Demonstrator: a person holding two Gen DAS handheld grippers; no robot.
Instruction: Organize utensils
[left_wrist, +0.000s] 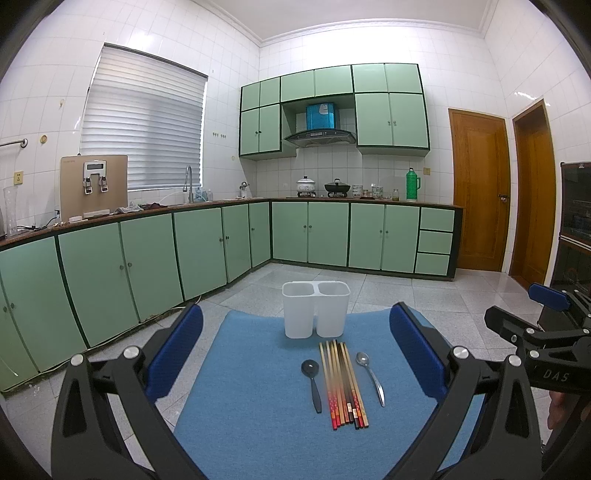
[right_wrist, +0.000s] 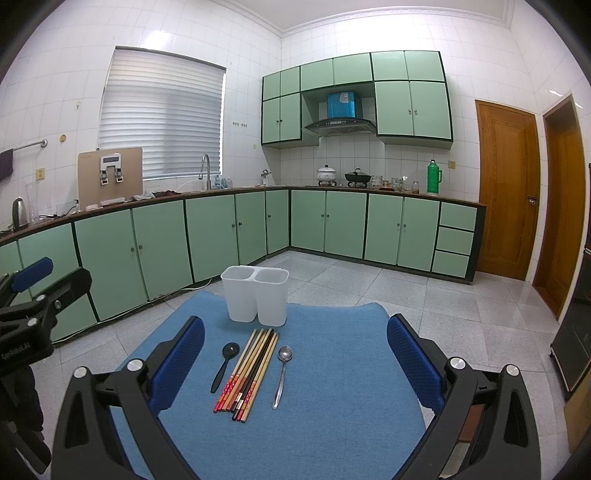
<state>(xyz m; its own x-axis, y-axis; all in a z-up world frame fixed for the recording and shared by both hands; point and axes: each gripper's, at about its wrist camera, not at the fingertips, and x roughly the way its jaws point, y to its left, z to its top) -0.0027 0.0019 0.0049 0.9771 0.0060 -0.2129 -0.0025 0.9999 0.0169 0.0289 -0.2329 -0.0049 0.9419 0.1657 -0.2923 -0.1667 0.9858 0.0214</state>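
While both compartments of white holder sit empty, nothing sorted yet: chopsticks, black spoon, metal spoon lying before it, left gripper and right gripper spread wide, empty.

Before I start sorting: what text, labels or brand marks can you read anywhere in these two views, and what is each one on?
"DAS": on the black body of the right gripper, seen from the left wrist; cut off at the frame edge.
"GenRobot.AI", roughly: on the black body of the left gripper, seen from the right wrist; small and slanted.
Blue range-hood box label: too blurred.
Water dispenser display: unreadable.
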